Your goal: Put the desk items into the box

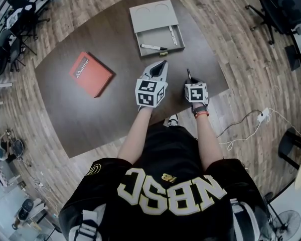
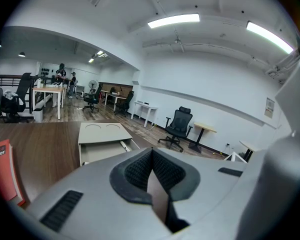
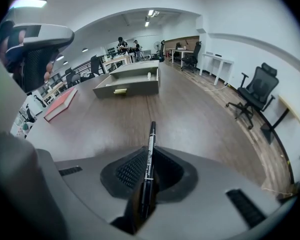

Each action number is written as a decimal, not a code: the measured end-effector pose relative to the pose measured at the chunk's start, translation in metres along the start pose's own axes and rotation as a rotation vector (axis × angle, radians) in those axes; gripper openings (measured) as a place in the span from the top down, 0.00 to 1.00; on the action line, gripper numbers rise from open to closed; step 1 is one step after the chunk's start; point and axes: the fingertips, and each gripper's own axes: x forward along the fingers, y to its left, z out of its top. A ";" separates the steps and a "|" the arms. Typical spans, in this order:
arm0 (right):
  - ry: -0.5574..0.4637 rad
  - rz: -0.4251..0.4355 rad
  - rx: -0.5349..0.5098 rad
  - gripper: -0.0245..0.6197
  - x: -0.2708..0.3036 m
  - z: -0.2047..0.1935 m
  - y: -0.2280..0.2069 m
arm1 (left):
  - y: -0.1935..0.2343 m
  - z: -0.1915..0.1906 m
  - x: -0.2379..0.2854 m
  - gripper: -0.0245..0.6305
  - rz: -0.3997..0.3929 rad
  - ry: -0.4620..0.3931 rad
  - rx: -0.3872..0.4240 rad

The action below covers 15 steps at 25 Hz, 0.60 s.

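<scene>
A grey box [image 1: 153, 15] sits at the far side of the dark table [image 1: 75, 114], its drawer [image 1: 163, 40] pulled open toward me. A black-and-white marker [image 1: 154, 47] and a white stick-like item [image 1: 172, 34] lie in the drawer. My right gripper [image 1: 190, 80] is near the table's front edge, shut on a black pen [image 3: 149, 154] that sticks out forward between the pads. My left gripper [image 1: 162, 64] hovers just left of it, pointing at the box [image 2: 102, 134], its jaws together with nothing in them. An orange book [image 1: 90, 74] lies at the left.
The table's right edge runs close beside my right gripper. Office chairs [image 1: 278, 9] stand on the wooden floor at the far right, and a white cable with a plug [image 1: 263, 115] lies on the floor to the right. Desks and people are far behind the box [image 3: 135, 79].
</scene>
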 end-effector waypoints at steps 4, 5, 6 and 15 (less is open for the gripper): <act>0.006 -0.007 -0.003 0.88 0.002 -0.004 -0.005 | -0.004 -0.001 0.001 0.94 0.000 0.001 0.003; 0.010 -0.011 -0.003 0.88 0.001 -0.004 -0.007 | -0.005 -0.001 0.001 0.94 0.000 0.002 0.005; 0.012 -0.010 -0.002 0.88 0.000 -0.005 -0.007 | -0.005 -0.001 0.001 0.94 0.000 0.002 0.005; -0.046 0.003 0.020 0.89 -0.009 0.007 -0.009 | -0.005 -0.001 -0.004 0.94 0.004 -0.003 0.008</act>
